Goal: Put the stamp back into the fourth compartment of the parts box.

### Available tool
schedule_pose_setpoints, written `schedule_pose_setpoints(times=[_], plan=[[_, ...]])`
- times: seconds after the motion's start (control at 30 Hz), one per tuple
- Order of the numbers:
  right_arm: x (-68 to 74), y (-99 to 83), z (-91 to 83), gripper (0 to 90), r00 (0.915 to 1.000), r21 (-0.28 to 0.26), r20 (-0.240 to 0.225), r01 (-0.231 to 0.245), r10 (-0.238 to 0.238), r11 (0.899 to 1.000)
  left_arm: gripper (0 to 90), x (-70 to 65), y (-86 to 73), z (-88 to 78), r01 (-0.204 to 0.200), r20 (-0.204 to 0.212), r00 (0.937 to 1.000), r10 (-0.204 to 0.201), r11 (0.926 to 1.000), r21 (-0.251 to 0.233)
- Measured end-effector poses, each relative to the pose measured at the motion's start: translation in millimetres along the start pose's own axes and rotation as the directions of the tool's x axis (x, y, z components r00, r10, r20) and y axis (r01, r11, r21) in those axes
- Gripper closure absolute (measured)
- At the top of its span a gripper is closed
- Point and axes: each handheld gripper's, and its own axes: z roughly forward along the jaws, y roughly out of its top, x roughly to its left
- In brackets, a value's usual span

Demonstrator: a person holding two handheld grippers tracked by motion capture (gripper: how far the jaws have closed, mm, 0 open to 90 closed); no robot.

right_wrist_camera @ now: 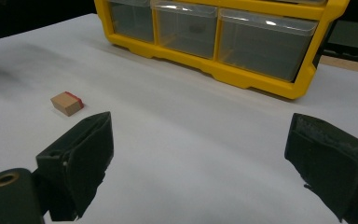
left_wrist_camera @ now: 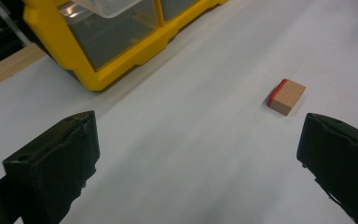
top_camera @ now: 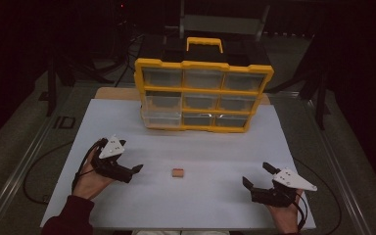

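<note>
A small wooden block (top_camera: 177, 172) with one red edge lies flat on the white tabletop (top_camera: 210, 147), between the two grippers. My left gripper (top_camera: 131, 156) is held to the block's left and stands open; in its own view the block (left_wrist_camera: 286, 96) lies just ahead of the right jaw, with nothing between the jaws (left_wrist_camera: 198, 154). My right gripper (top_camera: 255, 174) rests near the front right, open and empty; in its view the block (right_wrist_camera: 67, 102) lies off to the left, beyond the left jaw.
A yellow organizer (top_camera: 203, 93) with clear drawers and a carry handle stands at the back middle of the table. One clear drawer (left_wrist_camera: 107, 7) on its left side sticks out slightly. Cables and dark stands surround the table.
</note>
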Motion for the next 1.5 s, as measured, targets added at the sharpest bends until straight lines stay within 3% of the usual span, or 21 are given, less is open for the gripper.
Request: schedule_pose_setpoints(times=[0.47,1.2,1.5], plan=[[-0.7,-0.1,-0.6,7.8,1.0000,-0.003,-0.005,-0.007,0.007,1.000,0.0,-3.4,11.2,22.2,-0.052,0.045,0.9977,0.049,0.9965,0.065],[-1.9,-1.8,1.1,7.8,0.9999,0.002,-0.009,-0.011,0.011,1.000,0.0,-7.4,19.8,49.2,-0.064,0.100,0.9936,0.052,0.9916,0.112],[-2.8,-2.1,0.9,7.8,0.9998,0.000,-0.008,-0.015,0.015,1.000,0.0,-11.0,23.8,59.3,-0.104,0.112,0.9898,0.089,0.9845,0.141]])
